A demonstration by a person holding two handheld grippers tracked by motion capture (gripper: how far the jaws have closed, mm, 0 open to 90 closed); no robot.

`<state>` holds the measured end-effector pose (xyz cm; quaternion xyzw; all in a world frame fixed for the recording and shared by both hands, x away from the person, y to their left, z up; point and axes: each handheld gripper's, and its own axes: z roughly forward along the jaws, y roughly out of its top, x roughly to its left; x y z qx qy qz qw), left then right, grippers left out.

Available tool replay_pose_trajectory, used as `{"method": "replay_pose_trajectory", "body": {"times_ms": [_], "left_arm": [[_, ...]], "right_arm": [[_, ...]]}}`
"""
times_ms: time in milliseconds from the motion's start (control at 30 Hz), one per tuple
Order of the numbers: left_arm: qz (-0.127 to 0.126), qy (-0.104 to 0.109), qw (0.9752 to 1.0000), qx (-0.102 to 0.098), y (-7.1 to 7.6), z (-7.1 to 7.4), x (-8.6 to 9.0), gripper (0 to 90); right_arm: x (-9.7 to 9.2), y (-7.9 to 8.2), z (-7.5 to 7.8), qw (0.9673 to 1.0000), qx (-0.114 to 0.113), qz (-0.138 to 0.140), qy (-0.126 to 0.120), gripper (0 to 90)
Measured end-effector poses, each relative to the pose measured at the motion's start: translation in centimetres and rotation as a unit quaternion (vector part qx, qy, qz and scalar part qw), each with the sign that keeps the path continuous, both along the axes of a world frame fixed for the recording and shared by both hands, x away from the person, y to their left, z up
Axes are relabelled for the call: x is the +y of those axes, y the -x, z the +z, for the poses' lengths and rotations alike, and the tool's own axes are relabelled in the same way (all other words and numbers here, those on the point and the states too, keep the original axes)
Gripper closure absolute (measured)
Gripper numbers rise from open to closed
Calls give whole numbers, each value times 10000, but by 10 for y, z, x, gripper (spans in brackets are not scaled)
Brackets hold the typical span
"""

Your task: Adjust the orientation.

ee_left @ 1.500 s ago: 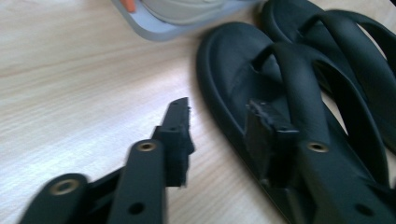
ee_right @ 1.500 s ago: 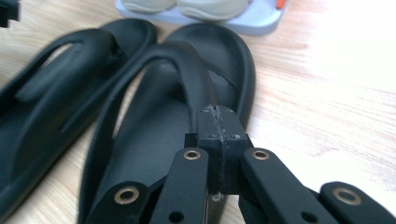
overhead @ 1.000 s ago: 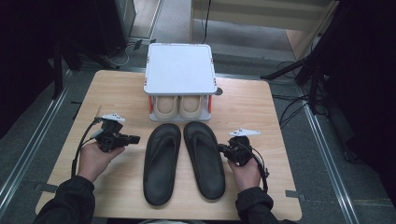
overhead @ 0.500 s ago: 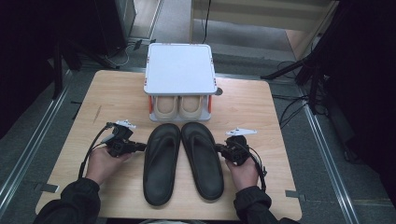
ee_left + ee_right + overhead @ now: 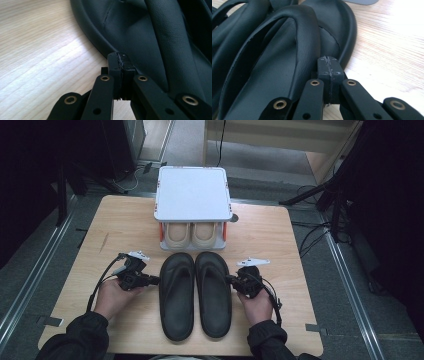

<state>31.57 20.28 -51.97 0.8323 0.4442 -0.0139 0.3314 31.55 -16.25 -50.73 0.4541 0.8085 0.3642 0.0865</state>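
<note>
Side by side, two black flip-flops (image 5: 196, 295) lay mid-bench (image 5: 125, 220) before a white shoe rack (image 5: 192, 195), left gripper (image 5: 154, 280) and right gripper (image 5: 231, 280) at their outer edges, jaws pressed together, holding nothing

Black sandals (image 5: 196, 295) side by side mid counter (image 5: 130, 220), touching, no gap between them; white rack (image 5: 192, 195) just behind toes, beige shoes (image 5: 191, 234) fill its lower bay; left gripper (image 5: 156, 280) against outer edge of left sandal, right gripper (image 5: 230, 280) against outer edge of right one; open wood left and right of pair, wide bare strips beside rack.
</note>
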Motion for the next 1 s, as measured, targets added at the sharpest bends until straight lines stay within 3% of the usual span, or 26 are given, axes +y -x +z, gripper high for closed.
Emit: {"method": "replay_pose_trajectory", "body": {"times_ms": [267,433,667,933,1000], "left_arm": [[-61,61,10000,35,0,1,0,891],[231,302,9992,-143,-1,12,14,859],[396,558,9970,-355,0,28,29,801],[427,545,9968,-392,1,36,39,747],[442,538,9967,-414,2,37,40,717]], "right_arm": [[3,0,-2,10000,15,28,-32,900],[-2,-1,3,9997,-106,-26,-208,900],[-7,6,17,9983,-345,-50,-476,865],[-9,16,33,9956,-574,-23,-735,774],[-9,19,34,9950,-542,-22,-834,752]]}}
